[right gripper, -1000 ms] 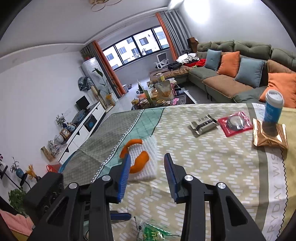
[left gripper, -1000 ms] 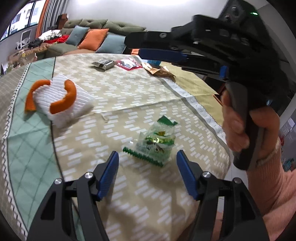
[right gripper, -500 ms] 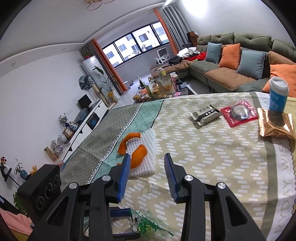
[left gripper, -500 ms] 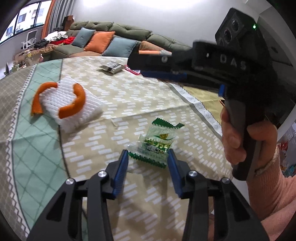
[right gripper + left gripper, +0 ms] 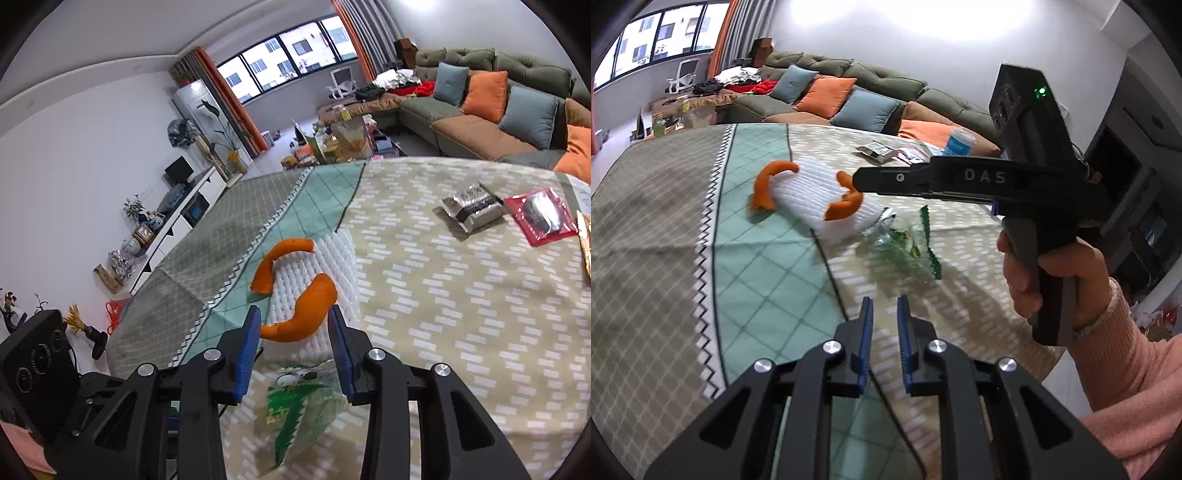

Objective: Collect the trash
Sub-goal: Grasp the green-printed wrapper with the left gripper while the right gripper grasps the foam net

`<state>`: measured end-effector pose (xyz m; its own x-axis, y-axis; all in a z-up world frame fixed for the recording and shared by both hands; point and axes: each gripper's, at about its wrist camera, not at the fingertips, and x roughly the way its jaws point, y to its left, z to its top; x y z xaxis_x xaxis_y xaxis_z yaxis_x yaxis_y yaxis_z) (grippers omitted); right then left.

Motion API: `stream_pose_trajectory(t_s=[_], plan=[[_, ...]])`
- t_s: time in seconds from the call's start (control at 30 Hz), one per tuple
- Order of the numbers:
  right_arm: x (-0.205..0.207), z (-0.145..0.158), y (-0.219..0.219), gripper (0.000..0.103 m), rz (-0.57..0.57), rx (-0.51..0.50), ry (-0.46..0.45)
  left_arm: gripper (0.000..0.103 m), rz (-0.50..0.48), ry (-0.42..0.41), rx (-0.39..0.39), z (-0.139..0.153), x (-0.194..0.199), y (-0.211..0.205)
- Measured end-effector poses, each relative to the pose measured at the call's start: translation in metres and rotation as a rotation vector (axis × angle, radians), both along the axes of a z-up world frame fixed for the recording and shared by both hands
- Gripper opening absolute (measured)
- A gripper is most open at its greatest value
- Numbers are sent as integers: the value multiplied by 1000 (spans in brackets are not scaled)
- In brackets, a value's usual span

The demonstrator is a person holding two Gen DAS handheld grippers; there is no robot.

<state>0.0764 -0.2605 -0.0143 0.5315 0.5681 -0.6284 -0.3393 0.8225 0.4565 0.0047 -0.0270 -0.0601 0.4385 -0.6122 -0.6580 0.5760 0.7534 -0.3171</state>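
Both grippers hold nothing: left gripper (image 5: 884, 310) jaws closing, narrow, short of the green wrapper (image 5: 908, 251); right gripper (image 5: 293, 328) jaws half-open over orange peel (image 5: 299, 317); its side reads "DAS".

Ahead of my tongs, the snack wrapper (image 5: 905, 251) lies on the worktop (image 5: 768, 280), just beside the foam net (image 5: 820, 199), maybe touching it; two peels (image 5: 299, 317) rest on that net.
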Motion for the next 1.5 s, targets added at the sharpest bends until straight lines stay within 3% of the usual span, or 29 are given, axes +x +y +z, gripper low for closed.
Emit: stream_pose_trajectory(t_s=[0.07,0.13,0.23,0.5,0.53,0.67,1.13,1.37,1.5], plan=[[-1,0,-3,39,-12,14,2,42,0,5,-8,1,0,-1],[-3,1,-9,39,-24,23,-3,51,-19,-7,-25,6,0,-8],[-4,2,-14,39,-35,31,-2,51,-41,-18,-24,8,6,-26],[-2,1,-19,39,-35,40,5,46,-24,105,-84,-6,42,-44],[0,0,-18,39,-34,41,7,33,-25,127,-90,-9,46,-45],[4,0,-12,39,-14,42,11,8,-28,178,-113,-17,51,-44],[17,-11,9,38,4,14,62,8,18,54,-66,1,21,-8],[14,-12,7,19,-9,24,57,8,59,18,-52,7,5,23],[9,-6,3,17,-3,55,37,8,100,3,-55,12,1,44]])
